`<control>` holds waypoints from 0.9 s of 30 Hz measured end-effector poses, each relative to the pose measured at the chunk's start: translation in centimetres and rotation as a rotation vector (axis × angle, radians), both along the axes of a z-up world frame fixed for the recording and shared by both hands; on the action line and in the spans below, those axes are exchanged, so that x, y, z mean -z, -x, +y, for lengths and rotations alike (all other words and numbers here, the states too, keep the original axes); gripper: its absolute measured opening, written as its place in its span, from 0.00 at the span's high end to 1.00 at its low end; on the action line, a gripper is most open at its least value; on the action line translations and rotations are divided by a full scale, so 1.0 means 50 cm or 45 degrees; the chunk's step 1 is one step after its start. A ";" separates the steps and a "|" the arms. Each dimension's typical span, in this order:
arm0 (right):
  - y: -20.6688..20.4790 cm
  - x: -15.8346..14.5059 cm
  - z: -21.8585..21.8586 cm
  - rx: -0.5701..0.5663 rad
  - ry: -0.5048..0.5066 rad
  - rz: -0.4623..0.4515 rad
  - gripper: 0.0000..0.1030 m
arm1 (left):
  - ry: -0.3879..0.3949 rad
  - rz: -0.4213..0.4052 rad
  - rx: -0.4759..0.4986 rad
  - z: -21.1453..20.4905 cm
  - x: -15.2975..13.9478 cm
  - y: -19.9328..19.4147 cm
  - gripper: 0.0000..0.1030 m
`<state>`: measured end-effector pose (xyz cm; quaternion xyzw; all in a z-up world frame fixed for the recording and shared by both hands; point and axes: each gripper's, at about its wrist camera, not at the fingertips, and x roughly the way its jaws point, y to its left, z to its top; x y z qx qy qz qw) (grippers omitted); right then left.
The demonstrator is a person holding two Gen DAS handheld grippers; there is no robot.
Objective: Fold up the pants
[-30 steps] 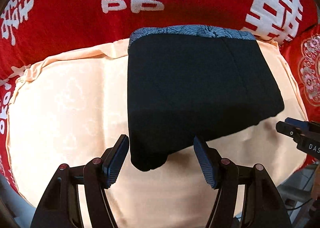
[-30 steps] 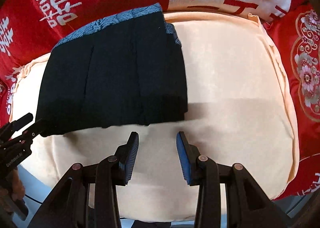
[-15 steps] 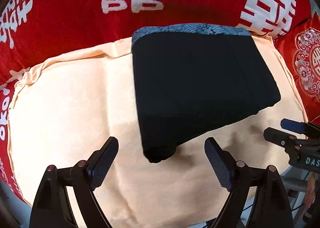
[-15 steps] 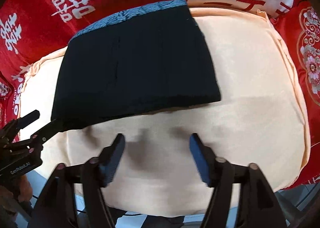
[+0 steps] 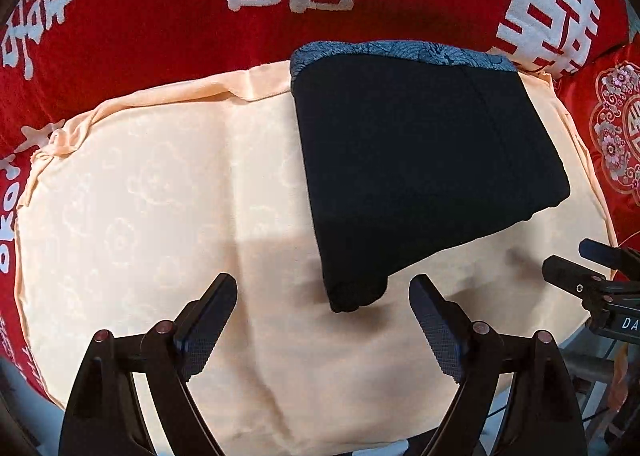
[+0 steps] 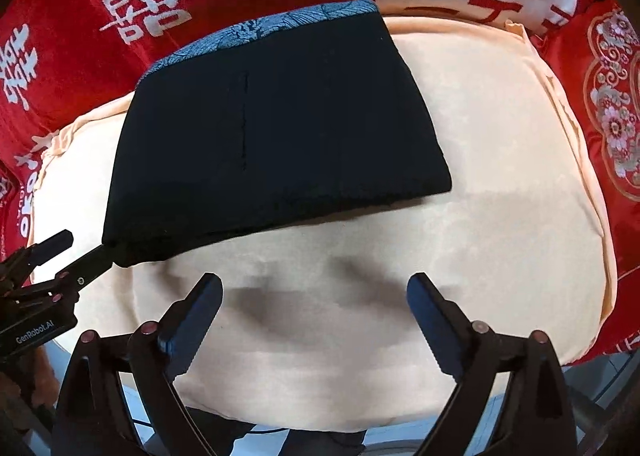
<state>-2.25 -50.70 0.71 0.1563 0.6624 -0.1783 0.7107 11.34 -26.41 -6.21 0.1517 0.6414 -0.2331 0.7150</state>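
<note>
Left gripper point(image 5: 323, 310): jaws wide apart, empty, just short of the pants' point(image 5: 420, 160) near corner. Right gripper point(image 6: 314, 310): jaws wide apart, empty, over bare peach cloth point(image 6: 500, 216). Pants: black, folded into a compact slab, patterned blue band along far edge, lying on the cloth.

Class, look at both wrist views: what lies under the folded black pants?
The black pants lie on a peach cloth, with a blue patterned layer showing along their far edge. Whatever lies beneath their middle is covered. Both grippers, left and right, hang open nearby.
</note>
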 end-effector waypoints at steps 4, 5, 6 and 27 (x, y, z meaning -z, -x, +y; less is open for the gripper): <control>0.009 -0.002 -0.008 0.032 0.003 0.013 0.08 | 0.011 0.000 -0.014 0.008 -0.003 -0.012 0.14; 0.010 -0.003 -0.011 0.038 0.003 0.013 0.08 | 0.013 -0.001 -0.021 0.009 -0.002 -0.015 0.14; 0.013 -0.005 -0.017 0.043 0.004 0.013 0.08 | 0.013 0.000 -0.031 0.010 -0.001 -0.020 0.14; -0.032 -0.012 -0.237 0.114 -0.145 -0.089 0.08 | 0.178 0.153 -0.229 -0.031 0.043 -0.172 0.14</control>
